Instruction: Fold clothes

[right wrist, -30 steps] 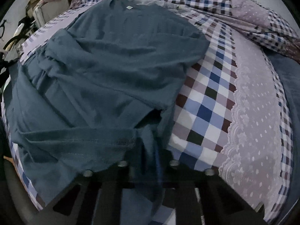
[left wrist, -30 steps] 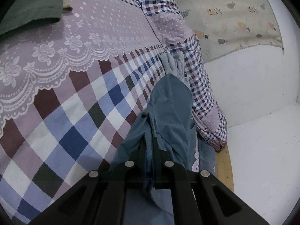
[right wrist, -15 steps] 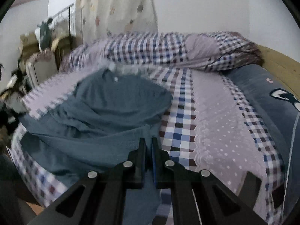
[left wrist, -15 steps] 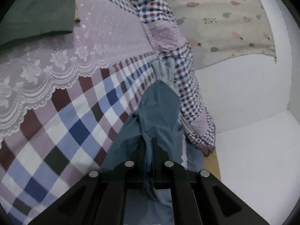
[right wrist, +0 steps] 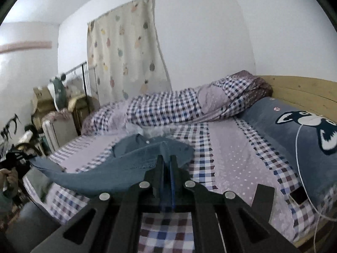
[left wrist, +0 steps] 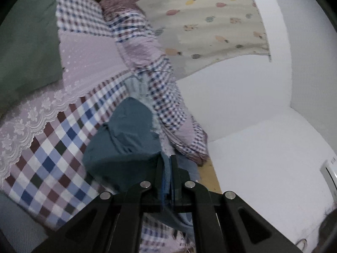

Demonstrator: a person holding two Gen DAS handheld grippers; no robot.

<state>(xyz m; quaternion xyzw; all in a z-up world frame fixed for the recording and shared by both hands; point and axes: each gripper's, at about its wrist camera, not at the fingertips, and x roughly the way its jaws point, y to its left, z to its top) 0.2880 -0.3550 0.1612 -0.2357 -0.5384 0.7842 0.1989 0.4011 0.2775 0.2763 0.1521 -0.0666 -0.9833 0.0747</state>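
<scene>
Left gripper [left wrist: 166, 164] and right gripper [right wrist: 166, 164] are each clamping the blue shirt [right wrist: 134, 158] above the bed [right wrist: 231, 154]; keeping its hem taut is advisable.

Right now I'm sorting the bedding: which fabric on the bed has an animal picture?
The grey-blue pillow by the wooden headboard; it bears a dark cartoon animal, unlike the checked quilt and plain blue shirt.

Dim, soft-blurred, strongly fisheye-warped edges

Home bedroom, checked bed [right wrist: 221, 158], fruit-print curtain [right wrist: 126, 48], wooden headboard [right wrist: 299, 88]
</scene>
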